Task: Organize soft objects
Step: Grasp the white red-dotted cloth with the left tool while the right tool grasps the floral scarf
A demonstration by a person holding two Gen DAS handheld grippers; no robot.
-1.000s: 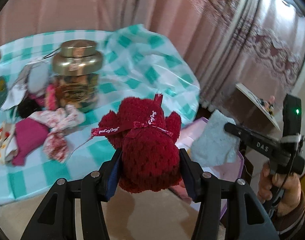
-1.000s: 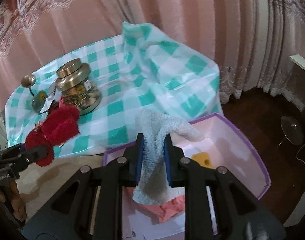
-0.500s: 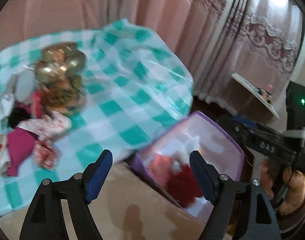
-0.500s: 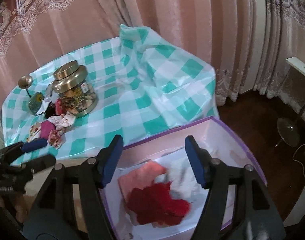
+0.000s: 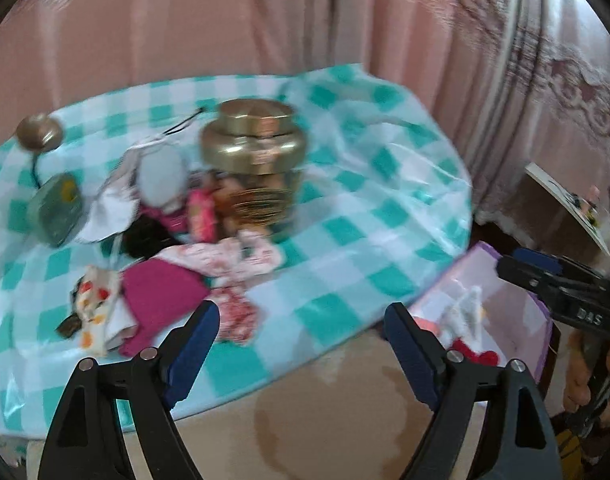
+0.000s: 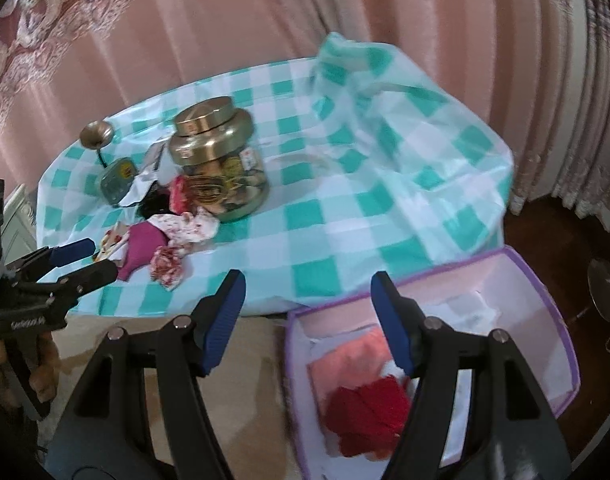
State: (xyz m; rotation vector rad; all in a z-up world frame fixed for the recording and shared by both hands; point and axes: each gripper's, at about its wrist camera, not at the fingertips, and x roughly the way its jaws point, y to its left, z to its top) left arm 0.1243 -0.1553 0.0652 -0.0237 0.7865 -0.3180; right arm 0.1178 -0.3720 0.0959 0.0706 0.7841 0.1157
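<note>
both grippers empty — left gripper (image 5: 299,336) just opened further, right gripper (image 6: 307,312) just opened, nothing between either's jaws. red plush (image 6: 369,416) lies in the purple box (image 6: 545,296). remaining fabric pile (image 5: 177,276) on the checked cloth (image 5: 345,216) beside the jar (image 5: 253,164): light, limp — pinch at a bunched fold.

Two handheld grippers are showing the same build, the left gripper (image 5: 297,320) and the right gripper (image 6: 307,284) each wearing matte black angular arms studded with silver screws, blue pads (image 5: 195,344) lining the fingers and small white lettering running along the black body.
</note>
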